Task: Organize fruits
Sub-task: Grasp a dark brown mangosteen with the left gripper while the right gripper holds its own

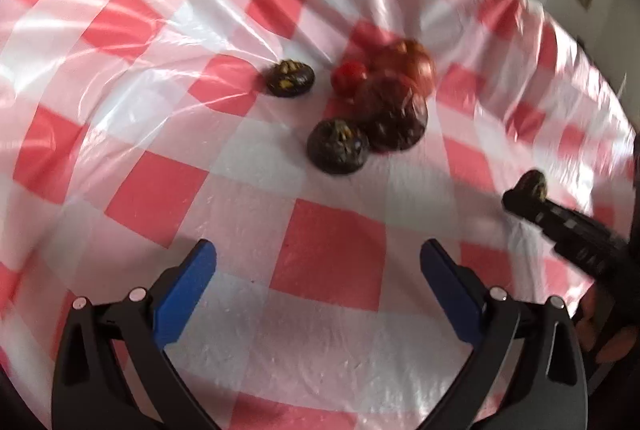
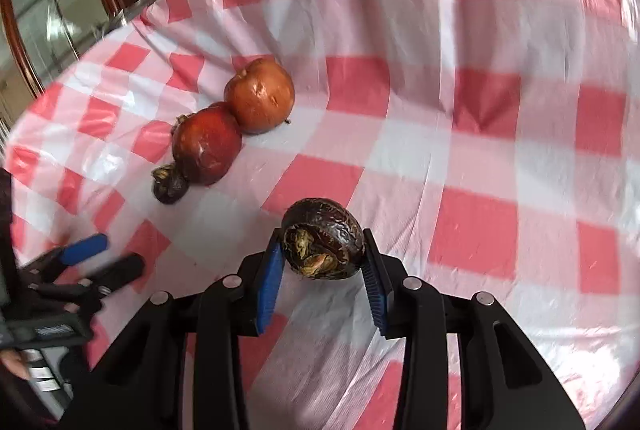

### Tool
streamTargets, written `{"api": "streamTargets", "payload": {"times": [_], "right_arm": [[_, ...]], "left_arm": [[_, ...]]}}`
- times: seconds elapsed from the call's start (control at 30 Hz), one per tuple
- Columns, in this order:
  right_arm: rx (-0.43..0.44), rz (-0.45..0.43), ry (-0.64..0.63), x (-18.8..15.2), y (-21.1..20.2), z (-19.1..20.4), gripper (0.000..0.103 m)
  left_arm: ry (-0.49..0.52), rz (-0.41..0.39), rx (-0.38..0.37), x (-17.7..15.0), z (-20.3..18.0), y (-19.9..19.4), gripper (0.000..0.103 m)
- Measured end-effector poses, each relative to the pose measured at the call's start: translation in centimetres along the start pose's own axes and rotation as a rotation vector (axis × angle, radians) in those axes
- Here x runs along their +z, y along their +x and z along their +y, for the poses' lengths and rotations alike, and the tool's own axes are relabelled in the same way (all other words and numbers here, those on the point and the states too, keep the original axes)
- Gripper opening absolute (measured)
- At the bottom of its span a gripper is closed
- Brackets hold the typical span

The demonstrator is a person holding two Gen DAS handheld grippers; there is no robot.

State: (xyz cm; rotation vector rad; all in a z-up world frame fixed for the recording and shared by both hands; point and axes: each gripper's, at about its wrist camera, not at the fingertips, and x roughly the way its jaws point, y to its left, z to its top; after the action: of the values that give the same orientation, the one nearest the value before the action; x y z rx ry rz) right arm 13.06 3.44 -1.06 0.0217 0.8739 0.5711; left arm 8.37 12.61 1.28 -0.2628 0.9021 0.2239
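In the left wrist view, the left gripper [image 1: 318, 262] stands wide open, and nothing is between its blue pads [image 1: 186, 294]. It hangs over a glossy, creased tablecloth [image 1: 160, 118] with red and white squares. Ahead of it lies a cluster of fruits: a dark round fruit [image 1: 338, 146] with a dry yellowish calyx, touching a bigger dark red fruit [image 1: 394, 114], then a small bright red fruit [image 1: 348, 76] and a reddish-brown fruit [image 1: 412, 64] behind. Another dark fruit [image 1: 290, 78] lies apart, to the left. At the right edge the right gripper [image 1: 524, 196] shows, blurred, with a dark fruit at its tip.

In the right wrist view, the right gripper [image 2: 324, 258] is closed on a dark, shiny, wrinkled fruit [image 2: 324, 244]; both blue ribbed pads [image 2: 270, 282] press on its sides. This held fruit is above the cloth. Further left, an orange-brown fruit [image 2: 260, 100], a red one [image 2: 208, 144] and a small dark one [image 2: 170, 184] lie touching in a row.
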Motion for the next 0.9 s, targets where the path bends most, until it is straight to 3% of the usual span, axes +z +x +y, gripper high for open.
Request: {"api": "streamTargets", "payload": {"times": [0.27, 0.3, 0.37, 0.43, 0.6, 0.73, 0.8, 0.87, 0.9], "right_arm": [[0.103, 0.009, 0.129, 0.2, 0.2, -2.7, 0.038], [0.103, 0.008, 0.137, 0.2, 0.3, -2.8, 0.038], [0.101, 0.005, 0.138, 0.2, 0.2, -2.8, 0.038], [0.099, 0.007, 0.143, 0.1, 0.2, -2.8, 0.038], [0.106, 0.011, 0.138, 0.0, 0.1, -2.6, 0.038], [0.114, 0.014, 0.131, 0.0, 0.1, -2.6, 0.038], [0.116, 0.016, 0.127, 0.0, 0.2, -2.6, 0.038], [0.123, 0.016, 0.127, -0.1, 0.2, -2.7, 0.038], [0.125, 0.016, 0.127, 0.0, 0.2, -2.6, 0.038]], "left_arm": [[0.007, 0.022, 0.01, 1.0, 0.1, 0.6, 0.1], [0.006, 0.022, 0.023, 1.6, 0.2, 1.0, 0.097], [0.039, 0.02, 0.084, 2.5, 0.1, 1.7, 0.071], [0.087, 0.013, 0.121, 3.4, -0.3, 2.5, 0.061], [0.153, 0.013, 0.052, 5.0, -1.5, 4.0, 0.06], [0.201, 0.012, 0.057, 5.3, -2.6, 4.4, 0.06], [0.205, 0.009, 0.044, 5.4, -2.6, 4.5, 0.055], [0.209, -0.006, 0.067, 5.1, -2.5, 4.2, 0.041], [0.219, -0.013, 0.068, 4.8, -2.5, 4.0, 0.041]]}}
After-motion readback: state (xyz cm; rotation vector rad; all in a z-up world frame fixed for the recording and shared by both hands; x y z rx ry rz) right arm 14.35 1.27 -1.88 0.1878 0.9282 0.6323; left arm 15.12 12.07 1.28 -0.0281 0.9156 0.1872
